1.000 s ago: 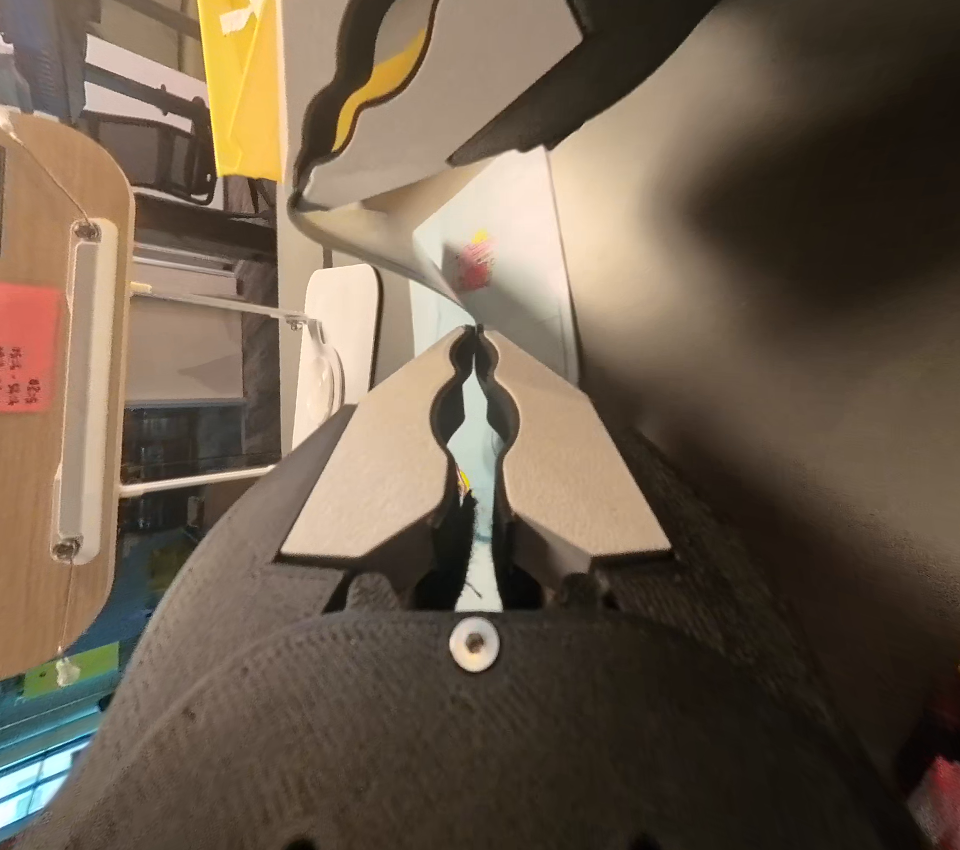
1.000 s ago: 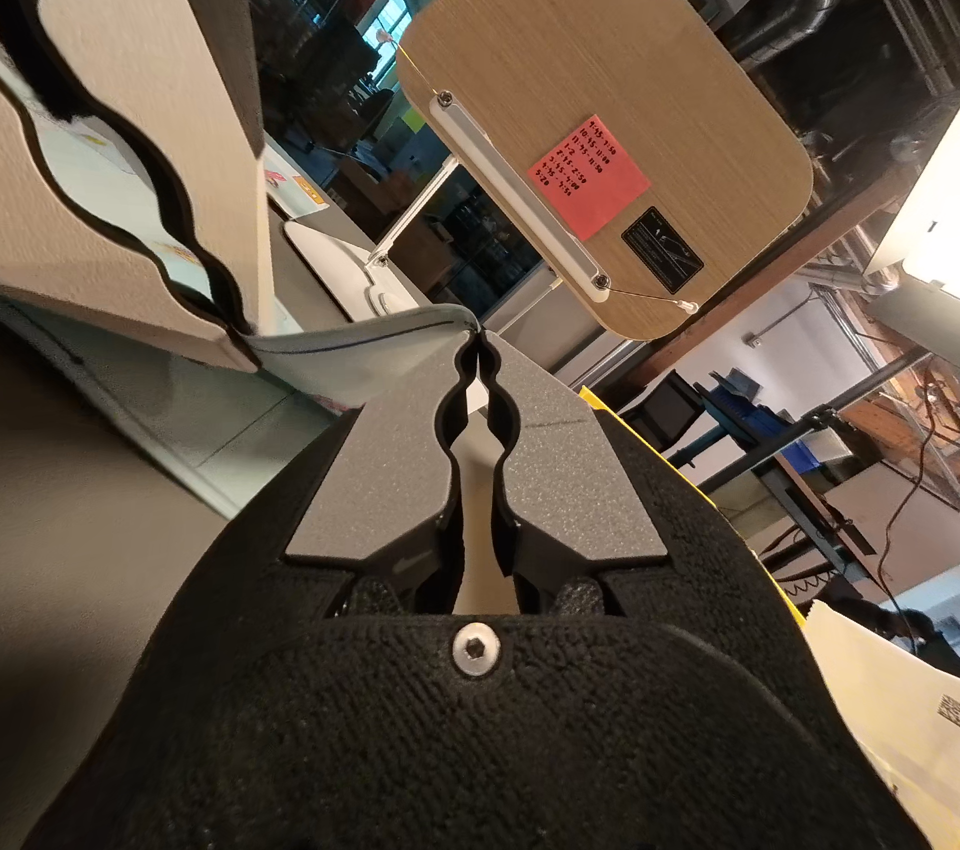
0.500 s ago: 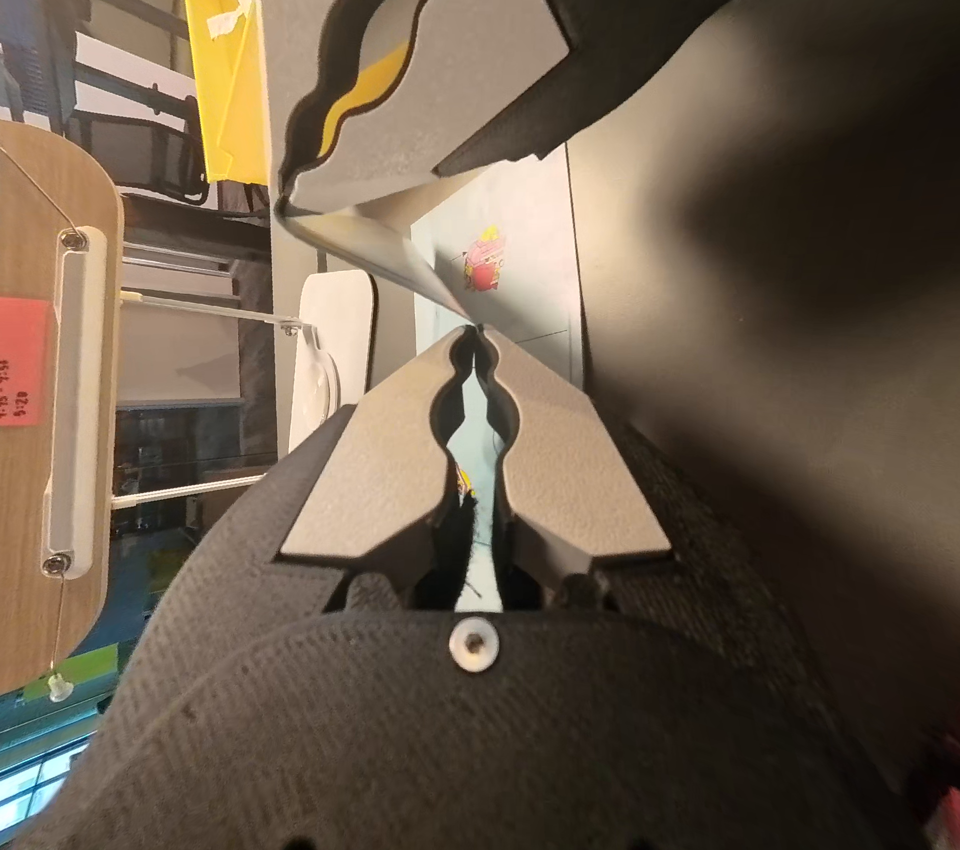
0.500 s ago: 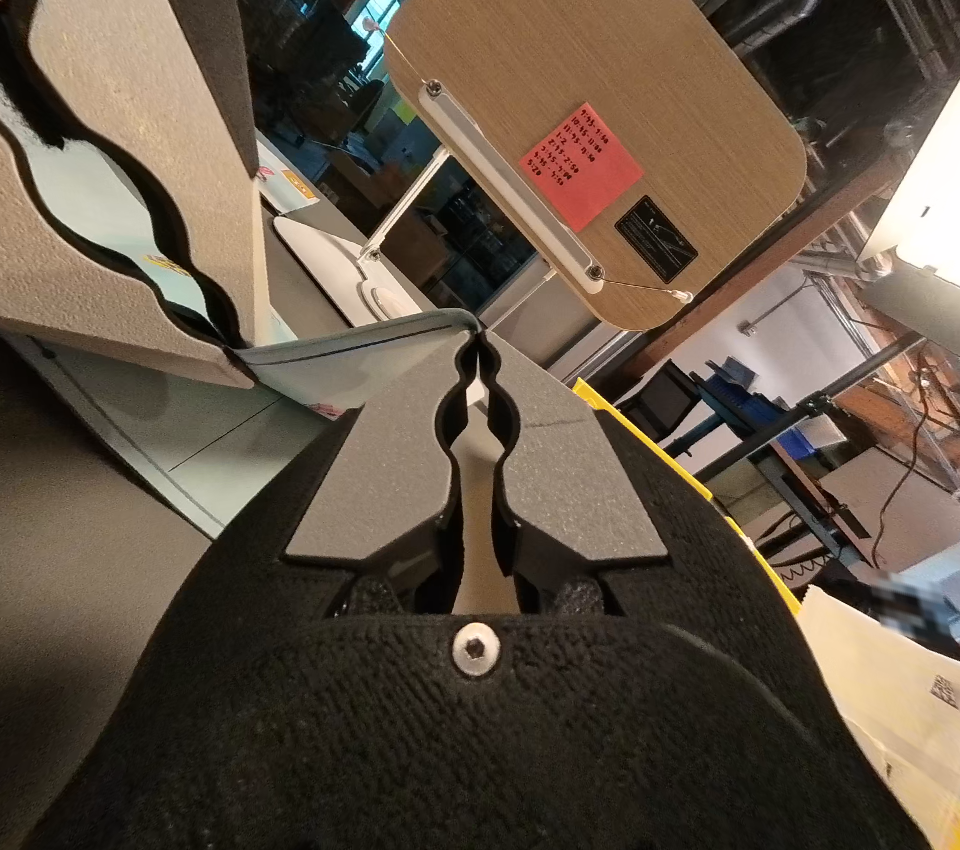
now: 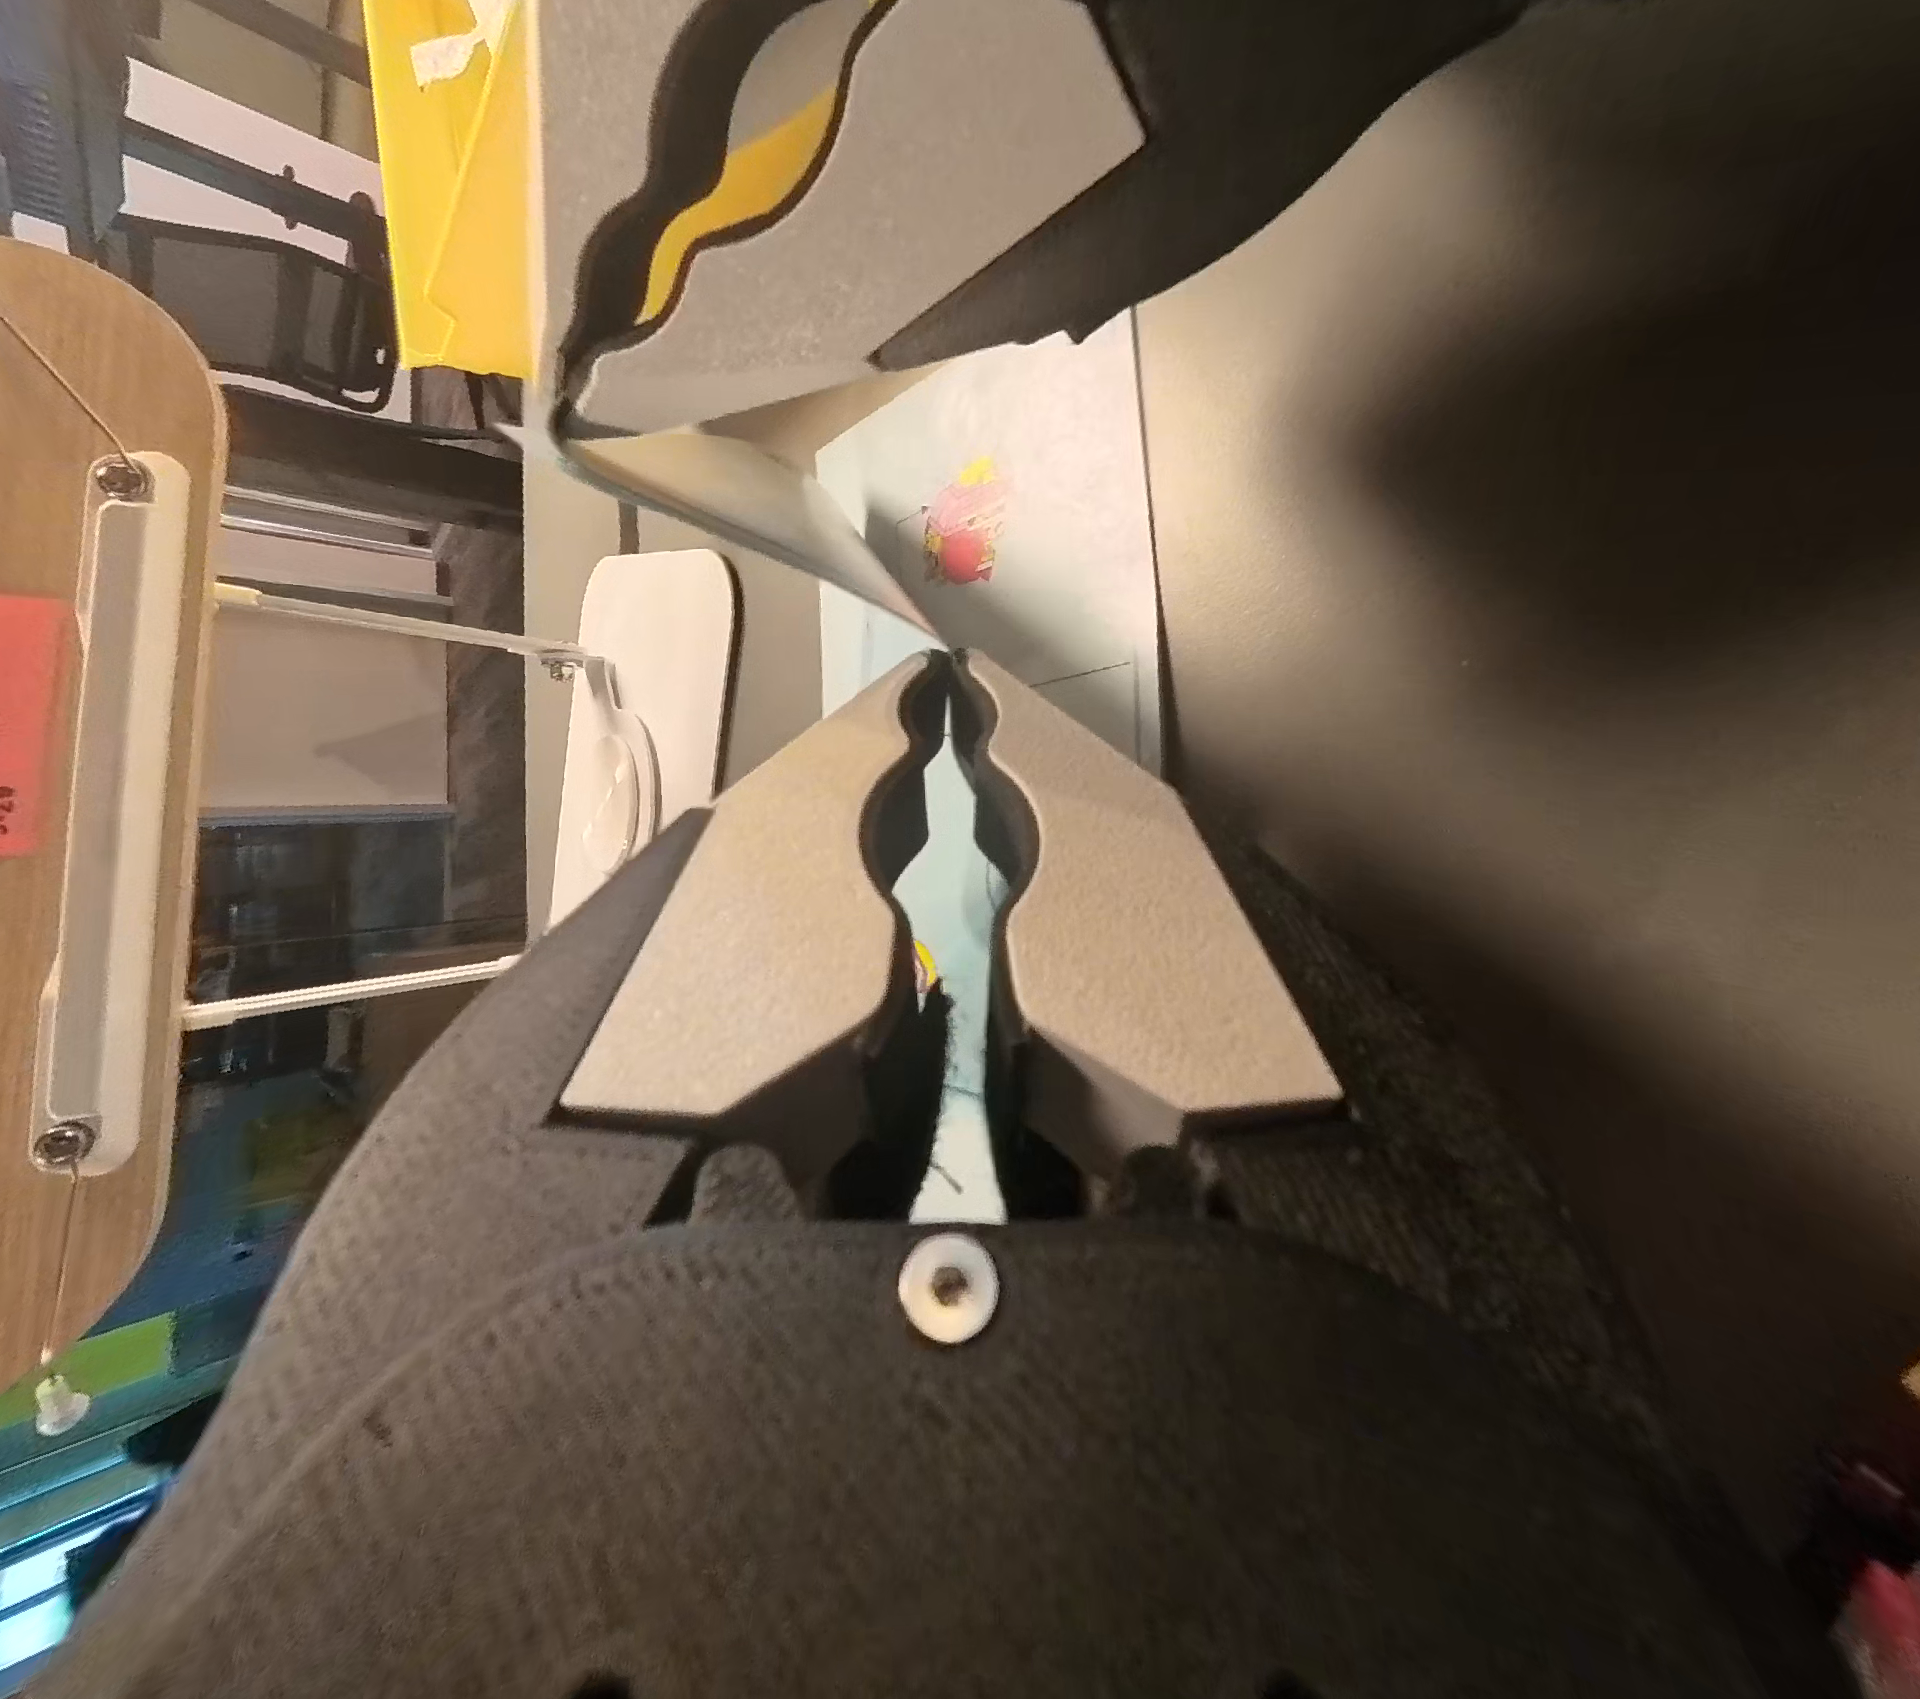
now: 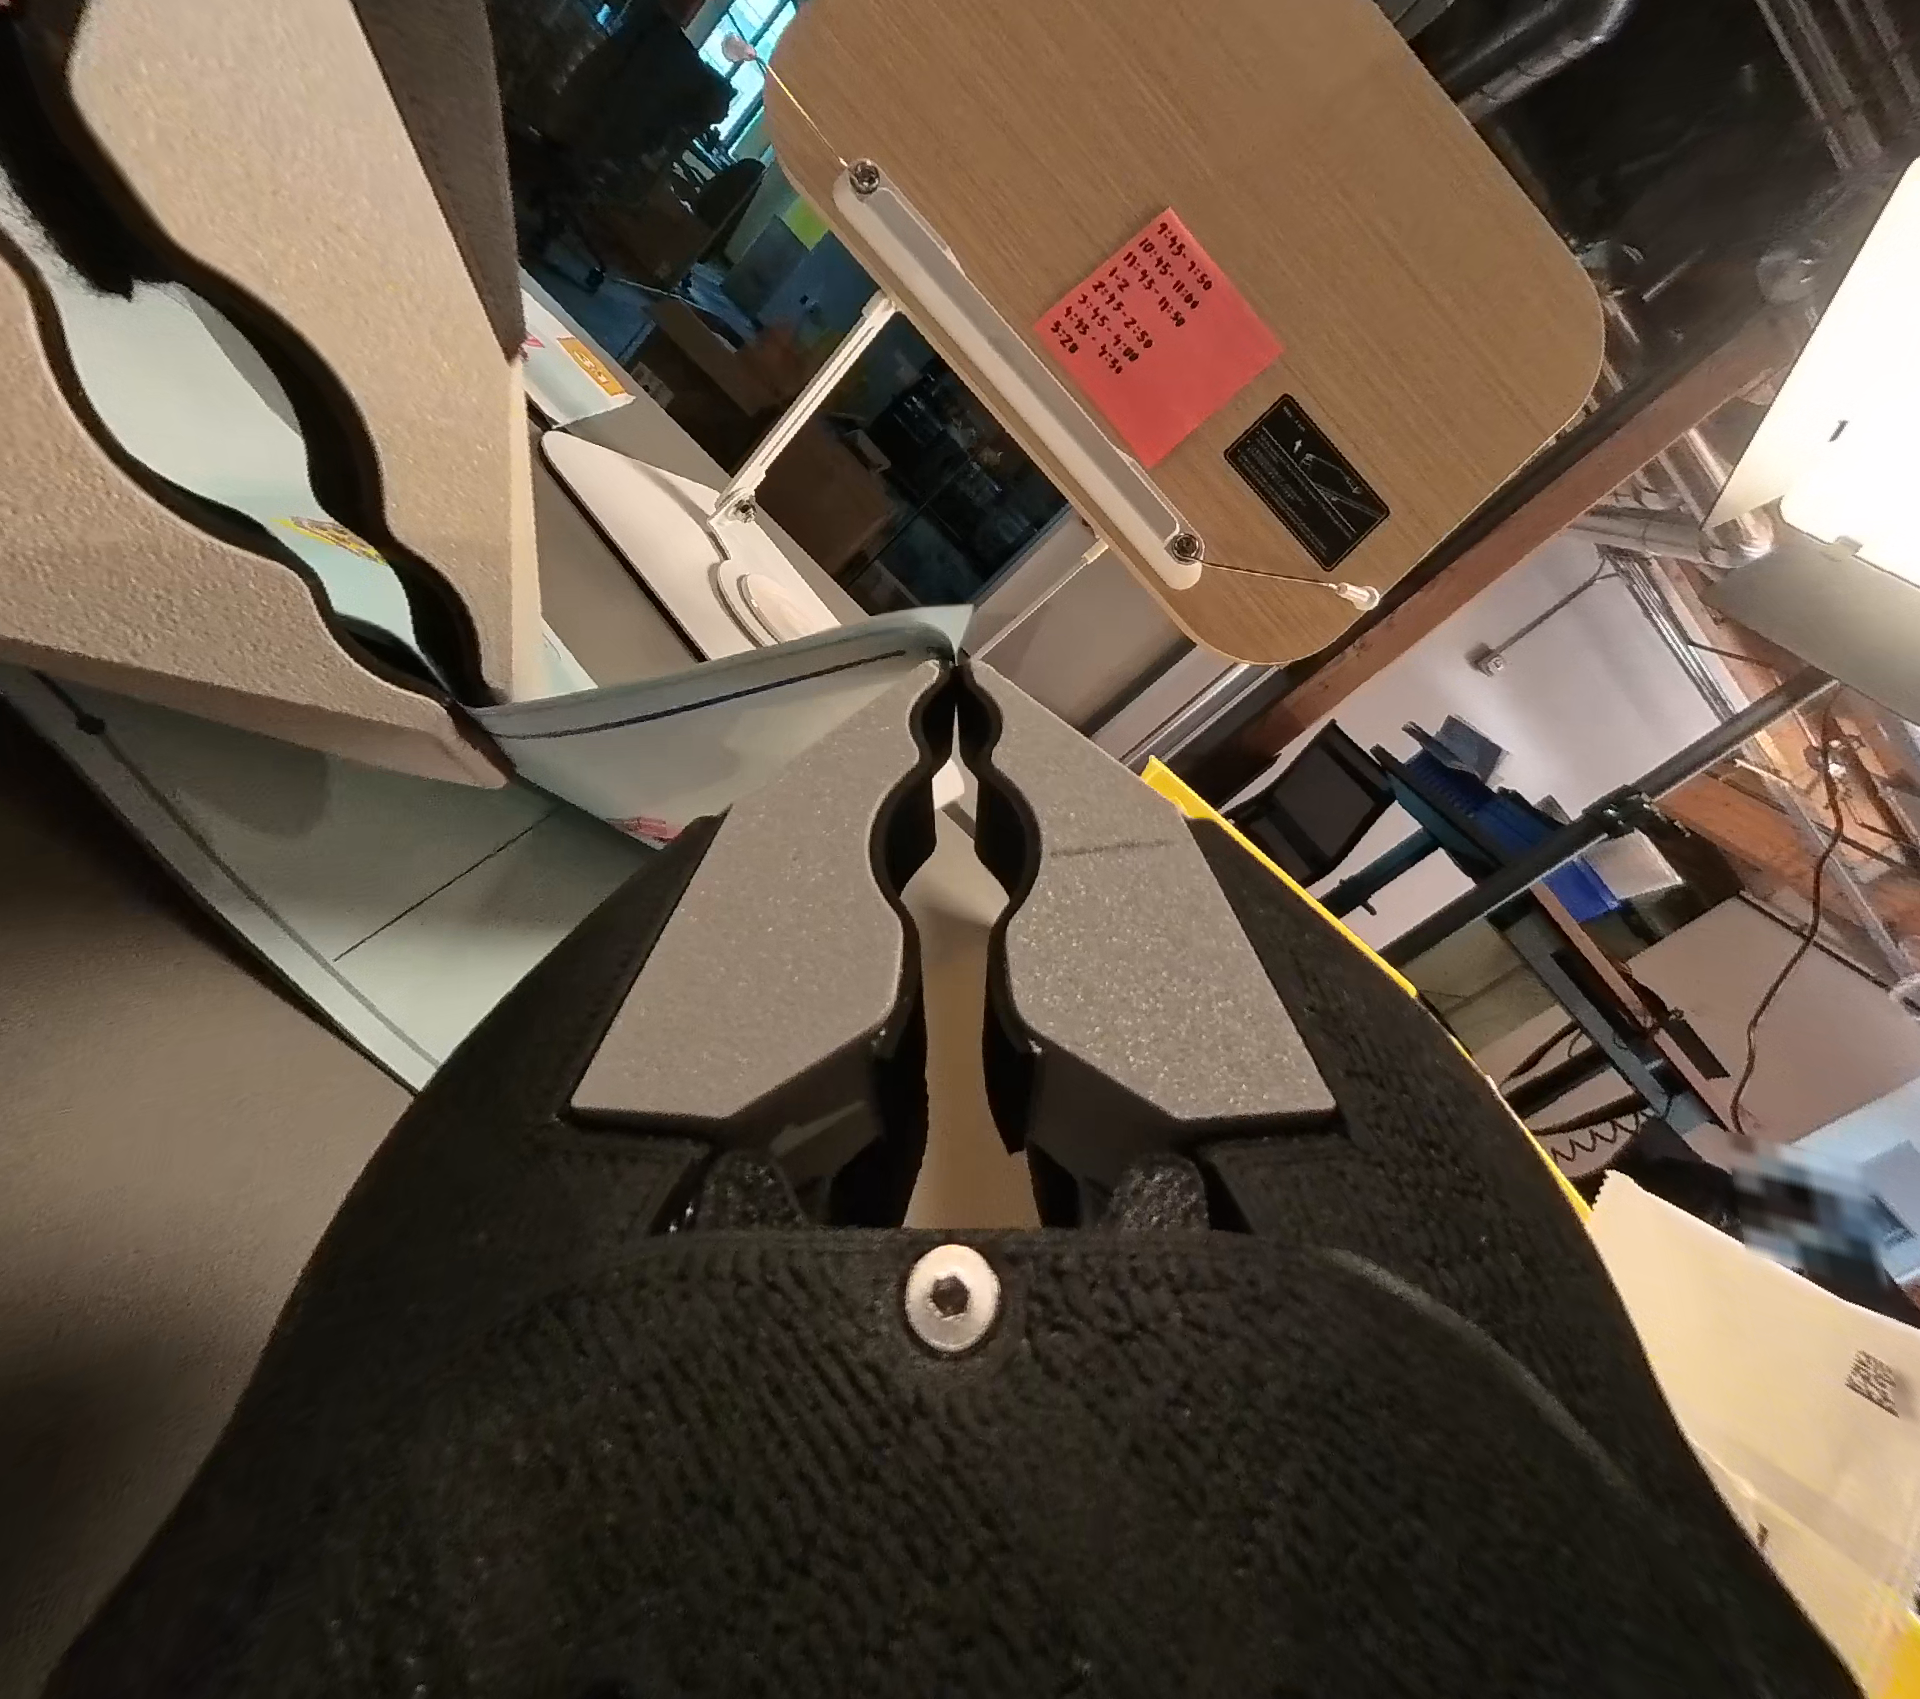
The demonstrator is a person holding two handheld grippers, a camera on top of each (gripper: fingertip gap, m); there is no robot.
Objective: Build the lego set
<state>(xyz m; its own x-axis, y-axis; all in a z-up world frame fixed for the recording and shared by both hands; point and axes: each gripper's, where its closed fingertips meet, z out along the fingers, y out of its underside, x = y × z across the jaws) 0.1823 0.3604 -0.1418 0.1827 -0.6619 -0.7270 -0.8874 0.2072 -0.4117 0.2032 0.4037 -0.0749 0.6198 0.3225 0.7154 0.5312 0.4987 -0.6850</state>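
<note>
A pale blue sheet (image 6: 727,693) was pinched at one corner by the closed right gripper (image 6: 956,662) and, toward nine o'clock, by the closed left gripper (image 5: 943,660) (both lifting it off the grey table (image 6: 156,1078)).

Left gripper (image 5: 945,660) clamping, fingertips pressing together on thin sheet edge. Right gripper (image 6: 957,664) pinching same sheet's far corner, jaws closed, tips nearly meeting left's.
</note>
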